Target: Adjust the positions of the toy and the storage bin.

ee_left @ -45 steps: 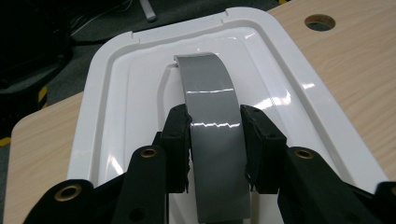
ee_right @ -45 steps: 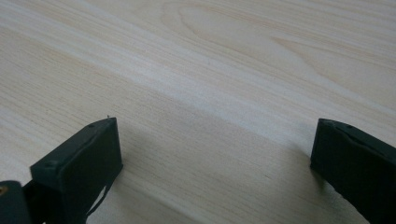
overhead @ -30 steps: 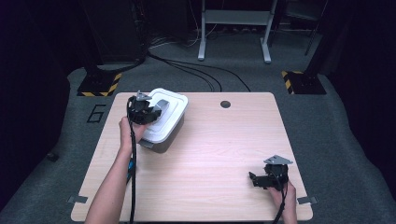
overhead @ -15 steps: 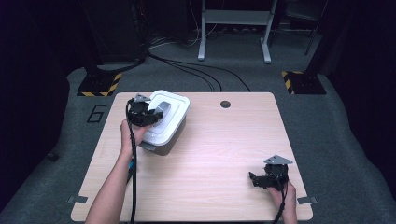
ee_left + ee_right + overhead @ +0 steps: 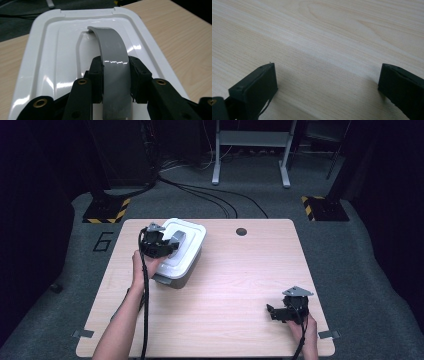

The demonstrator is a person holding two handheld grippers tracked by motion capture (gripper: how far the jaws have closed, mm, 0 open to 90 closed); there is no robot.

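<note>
A white-lidded storage box (image 5: 182,251) stands on the left half of the wooden table (image 5: 235,280). A grey handle (image 5: 112,52) arches up from its lid (image 5: 50,50). My left gripper (image 5: 159,243) sits over the lid, shut on that grey handle, with a pad pressing each side of it in the left gripper view (image 5: 115,80). My right gripper (image 5: 274,312) rests low near the table's front right corner. Its jaws stand wide open over bare wood (image 5: 325,82), with nothing between them.
A dark cable hole (image 5: 241,231) marks the table's far edge. Dark carpet surrounds the table, with cables (image 5: 210,195), a metal stand (image 5: 250,150) and striped floor plates (image 5: 107,212) behind it.
The left gripper and the box have shifted slightly toward the table's middle and nearer edge, with the grey handle still gripped. The right gripper has stayed where it was.
</note>
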